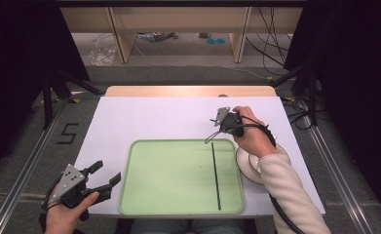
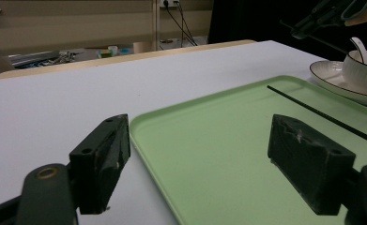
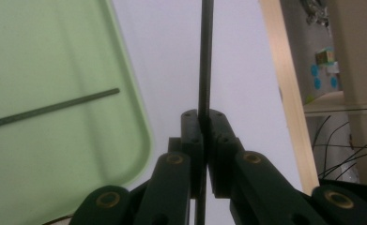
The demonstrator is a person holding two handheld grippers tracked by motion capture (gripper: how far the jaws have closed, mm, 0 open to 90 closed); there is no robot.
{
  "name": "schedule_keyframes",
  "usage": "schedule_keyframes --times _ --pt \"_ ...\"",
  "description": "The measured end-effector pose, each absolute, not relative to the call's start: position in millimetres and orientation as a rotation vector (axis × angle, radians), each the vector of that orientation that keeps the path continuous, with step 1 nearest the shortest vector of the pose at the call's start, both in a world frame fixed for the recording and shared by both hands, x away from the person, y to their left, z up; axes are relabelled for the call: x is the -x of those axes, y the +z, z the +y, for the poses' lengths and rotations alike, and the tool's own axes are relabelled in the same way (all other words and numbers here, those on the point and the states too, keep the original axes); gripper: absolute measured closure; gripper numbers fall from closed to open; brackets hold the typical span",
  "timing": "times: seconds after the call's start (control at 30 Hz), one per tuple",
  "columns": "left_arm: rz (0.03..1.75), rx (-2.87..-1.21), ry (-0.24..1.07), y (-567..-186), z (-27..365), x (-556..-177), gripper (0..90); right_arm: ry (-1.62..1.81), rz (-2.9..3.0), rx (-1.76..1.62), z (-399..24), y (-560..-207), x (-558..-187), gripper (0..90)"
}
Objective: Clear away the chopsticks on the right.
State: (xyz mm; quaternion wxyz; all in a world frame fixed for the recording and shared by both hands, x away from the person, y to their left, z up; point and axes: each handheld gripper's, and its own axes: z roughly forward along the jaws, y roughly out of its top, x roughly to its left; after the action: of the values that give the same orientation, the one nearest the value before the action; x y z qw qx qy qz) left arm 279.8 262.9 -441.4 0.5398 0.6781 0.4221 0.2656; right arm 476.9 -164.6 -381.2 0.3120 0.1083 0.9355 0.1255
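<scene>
Chopstick [image 3: 205,56]: thin, stiff, light, likely slippery; right gripper [image 3: 202,117] clamps it near one end; left gripper [image 2: 200,154] open, empty

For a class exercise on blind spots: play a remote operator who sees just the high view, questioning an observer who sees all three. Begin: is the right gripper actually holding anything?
Observer: Yes. In the right gripper view, the right gripper has its fingers shut on a thin black stick that runs straight out ahead of them.
Operator: The hand covers something white beside the tray. What is it?
Observer: The left gripper view shows a white bowl with a spoon in it, standing on a dark-rimmed plate.
</scene>
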Motion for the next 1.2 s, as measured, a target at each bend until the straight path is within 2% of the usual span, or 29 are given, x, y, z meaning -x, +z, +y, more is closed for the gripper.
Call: schedule_keyframes --times 1.2 --pt "1.006 -1.610 0.635 -441.0 263.1 -279.6 21.4 0.994 2.214 -0.596 -170.7 -327.1 -459.7 87.9"
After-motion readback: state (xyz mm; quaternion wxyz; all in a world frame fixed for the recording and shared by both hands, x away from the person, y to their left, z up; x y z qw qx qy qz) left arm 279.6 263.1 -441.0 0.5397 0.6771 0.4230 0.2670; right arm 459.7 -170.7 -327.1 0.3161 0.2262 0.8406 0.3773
